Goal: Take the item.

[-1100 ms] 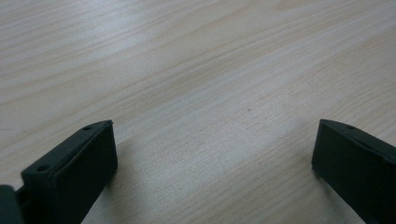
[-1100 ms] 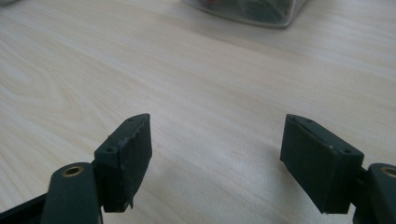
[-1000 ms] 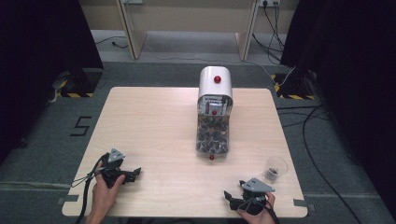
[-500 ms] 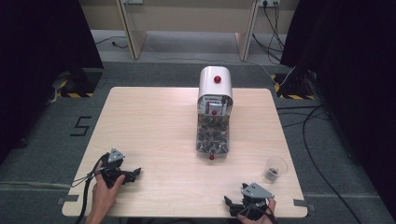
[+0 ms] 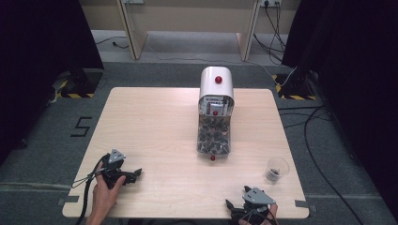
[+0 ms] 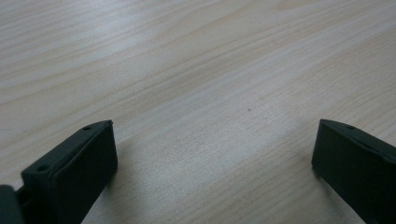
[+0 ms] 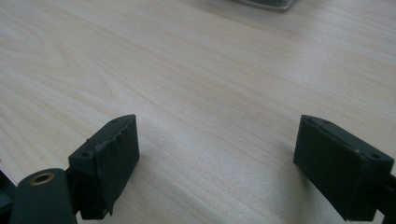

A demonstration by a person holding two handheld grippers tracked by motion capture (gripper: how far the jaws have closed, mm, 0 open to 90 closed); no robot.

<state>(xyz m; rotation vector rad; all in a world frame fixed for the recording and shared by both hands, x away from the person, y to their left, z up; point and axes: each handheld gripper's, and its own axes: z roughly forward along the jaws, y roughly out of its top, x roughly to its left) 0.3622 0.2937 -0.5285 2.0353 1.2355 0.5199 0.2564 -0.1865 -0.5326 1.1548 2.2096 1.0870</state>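
Left gripper (image 5: 133, 175): held in a hand (image 5: 104, 194) at the near left corner of the counter (image 5: 155, 126), lying low on the wood, grey three-cornered plate on top, cable trailing back toward the person; jaws set wide, bare wood grain between them in the left gripper view, nothing held. Right gripper (image 5: 233, 206): at the near right edge of the counter, also under a grey plate, resting on the wood; its jaws have just been opening and now stand wide apart, nothing between them, plain counter surface in the gap in the right gripper view. Clear plastic cup (image 5: 276, 169): upright on the counter, near the right gripper, ahead of it and off to its right side, apart from it; a small dark portion lies in its bottom. White dispenser (image 5: 216, 83): well ahead of both grippers, nearer the right gripper's side of the counter, rounded white hood with a red knob (image 5: 218, 79) on top, standing at the far end of a clear bin (image 5: 214, 135) filled with small dark pieces. Small red ball (image 5: 212, 158): just at the near end of that bin, between the dispenser and the right gripper, well apart from either gripper.
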